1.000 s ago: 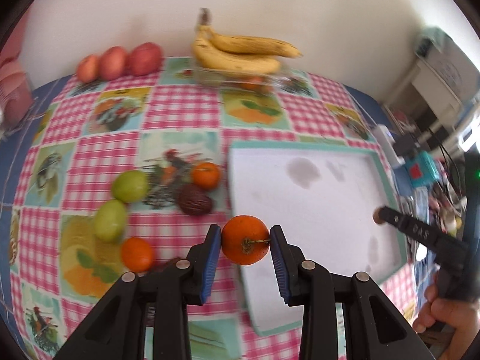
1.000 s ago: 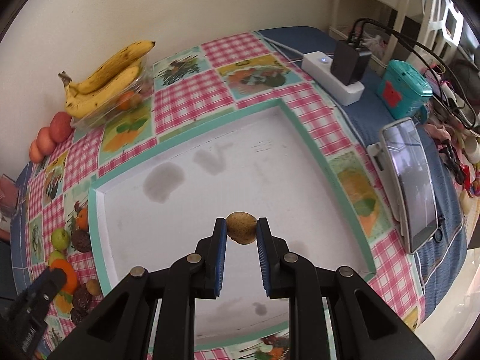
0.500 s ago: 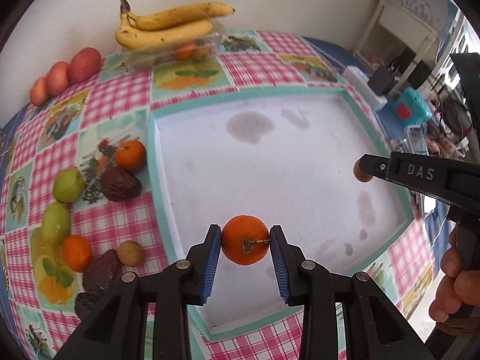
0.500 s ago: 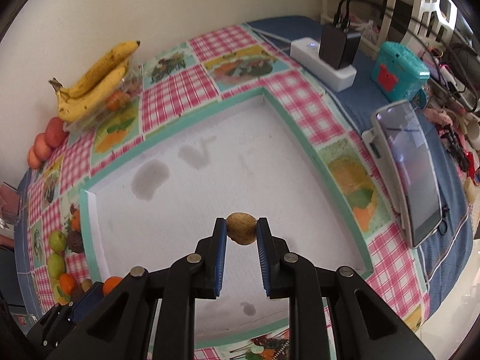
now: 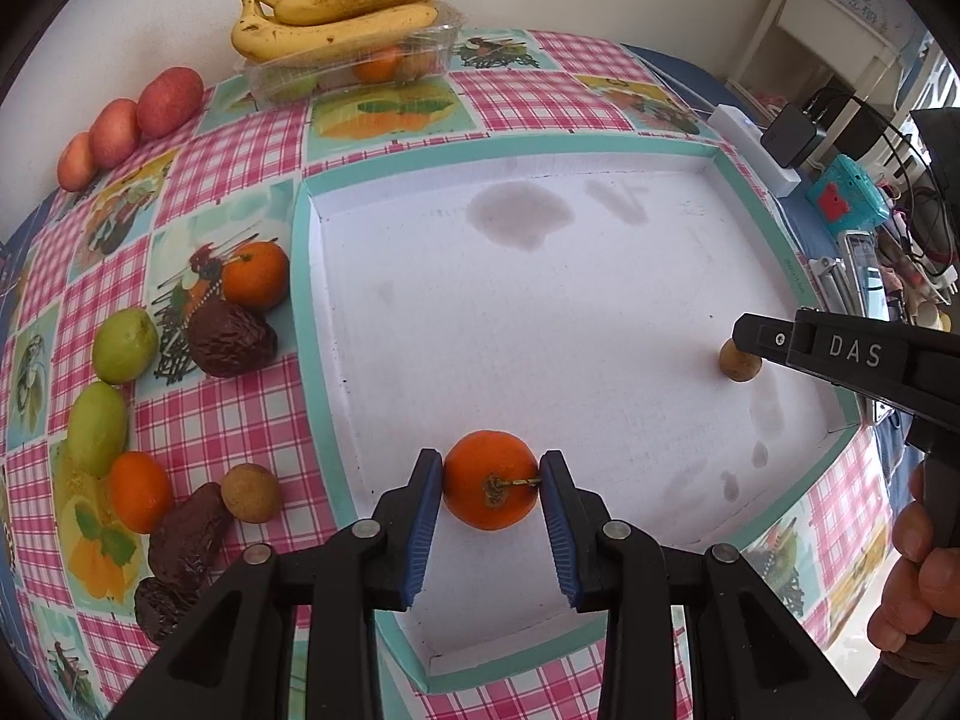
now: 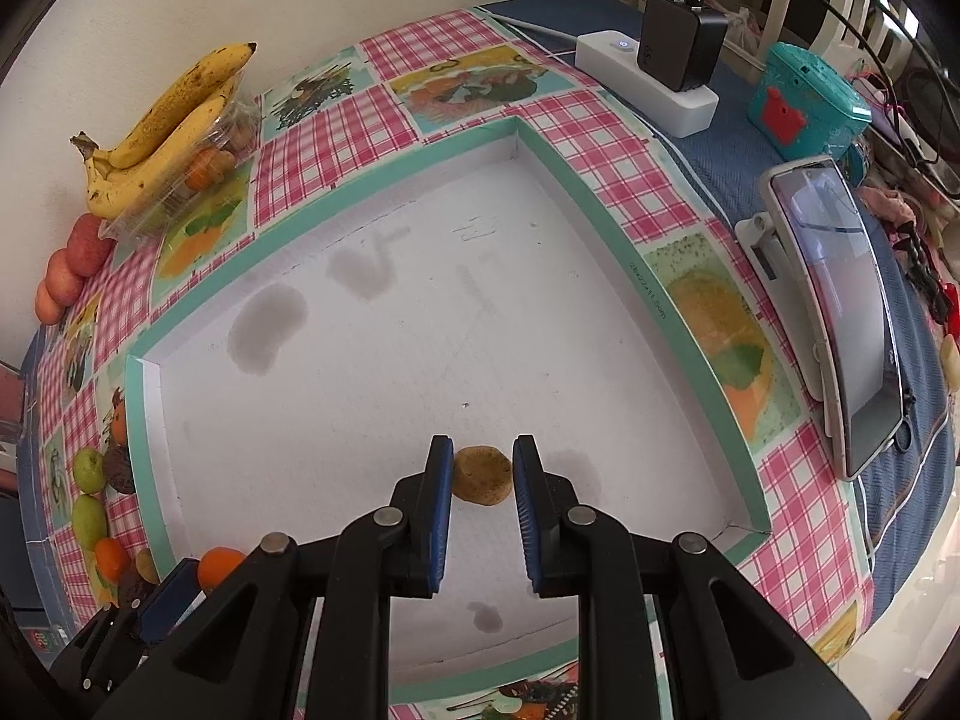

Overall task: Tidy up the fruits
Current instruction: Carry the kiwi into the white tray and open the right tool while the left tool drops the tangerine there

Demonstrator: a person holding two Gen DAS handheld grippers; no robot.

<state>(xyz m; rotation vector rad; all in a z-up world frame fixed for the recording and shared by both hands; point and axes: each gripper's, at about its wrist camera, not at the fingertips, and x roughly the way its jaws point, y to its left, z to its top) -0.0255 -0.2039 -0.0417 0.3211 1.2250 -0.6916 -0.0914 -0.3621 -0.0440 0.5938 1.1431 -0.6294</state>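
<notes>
A shallow white tray with a teal rim fills the middle of the checked tablecloth. My left gripper is shut on an orange, held just above the tray's near-left floor. My right gripper is shut on a small brown fruit that rests low on the tray floor near the right rim. From the left wrist view this brown fruit sits under the right gripper. The left gripper and its orange show at the lower left of the right wrist view.
Left of the tray lie loose fruits: oranges, green fruits, dark wrinkled fruits and a brown one. Bananas top a clear box at the back, beside red apples. A power strip, teal box and phone stand right. A hand holds the right gripper.
The left gripper swung right with the orange, from over the tablecloth to over the tray. The right gripper lowered towards the tray floor, and the brown fruit now sits lower between its pads.
</notes>
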